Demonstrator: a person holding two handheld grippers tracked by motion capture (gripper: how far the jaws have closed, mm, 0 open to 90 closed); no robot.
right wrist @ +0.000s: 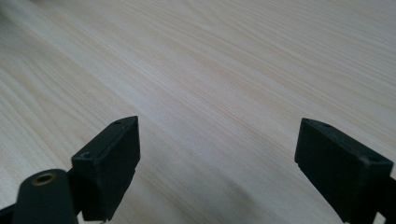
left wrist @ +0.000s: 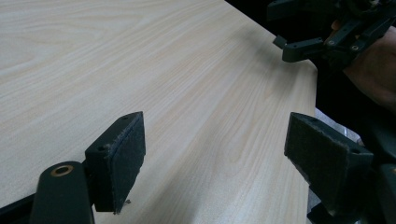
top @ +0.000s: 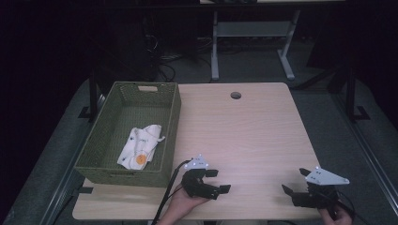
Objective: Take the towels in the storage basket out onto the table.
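Observation:
My left gripper (top: 218, 180) rests near the table's front edge, pointing right, open with nothing between its jaws. In the left gripper view its padded fingers (left wrist: 122, 154) stand wide apart over bare wood (left wrist: 140, 70). My right gripper (top: 294, 182) sits at the front right corner, pointing left, also open and empty; the right gripper view shows its gap (right wrist: 217, 158) over plain tabletop. The right gripper (left wrist: 322, 32) appears far off in the left gripper view, held by a hand (left wrist: 373, 70). A folded white cloth (top: 141, 145) with an orange spot lies in the green basket (top: 171, 126).
The green woven basket stands on the left part of the light wooden table (top: 244, 136). A round cable hole (top: 235, 95) sits near the table's far edge. Behind the table is a white desk frame (top: 253, 37) and dark floor.

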